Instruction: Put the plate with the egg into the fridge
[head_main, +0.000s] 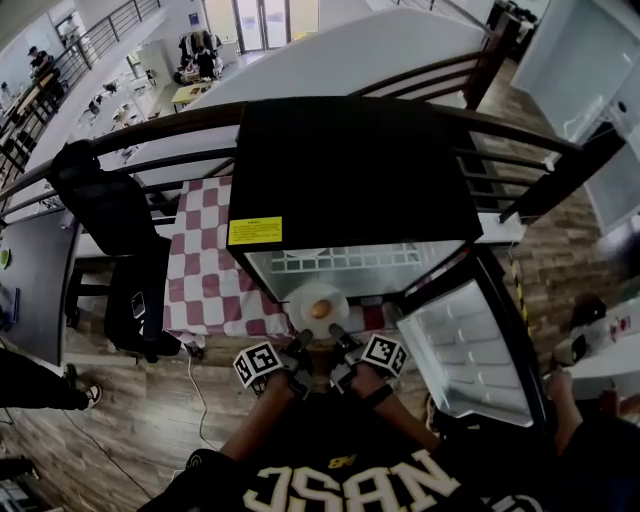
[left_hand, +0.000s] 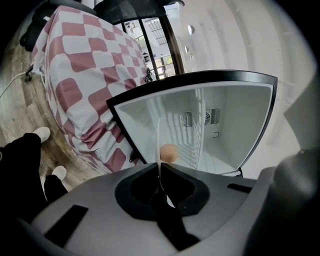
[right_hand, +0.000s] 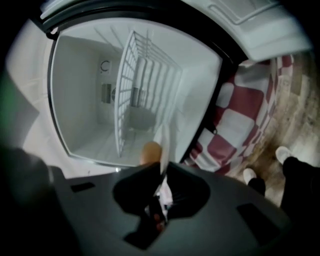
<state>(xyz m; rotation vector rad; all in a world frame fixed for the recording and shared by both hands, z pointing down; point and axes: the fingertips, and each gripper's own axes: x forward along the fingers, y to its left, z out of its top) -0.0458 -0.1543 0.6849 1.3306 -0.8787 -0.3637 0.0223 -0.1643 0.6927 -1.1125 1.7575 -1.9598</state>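
Plate (head_main: 300, 298) with the egg (head_main: 320, 309) right at the mouth of the open fridge (head_main: 350, 170)!
It hung level just outside the cabinet, egg at its middle, the left hand-held gripper (head_main: 298, 345) and the right hand-held gripper (head_main: 340, 338) each clamped tight on the near rim. Carry-in step, I'd say. Next it needed a flat, steady push inside, clear of the wire shelf (head_main: 350, 258) and the door (head_main: 465, 350), so the egg wouldn't roll.

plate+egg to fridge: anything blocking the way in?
Nothing visible does. The fridge door is swung wide open to the right, and the plate with the egg faces the bare opening. Inside, only the wire shelf divides the cavity, so the plate has to go in clear of it.
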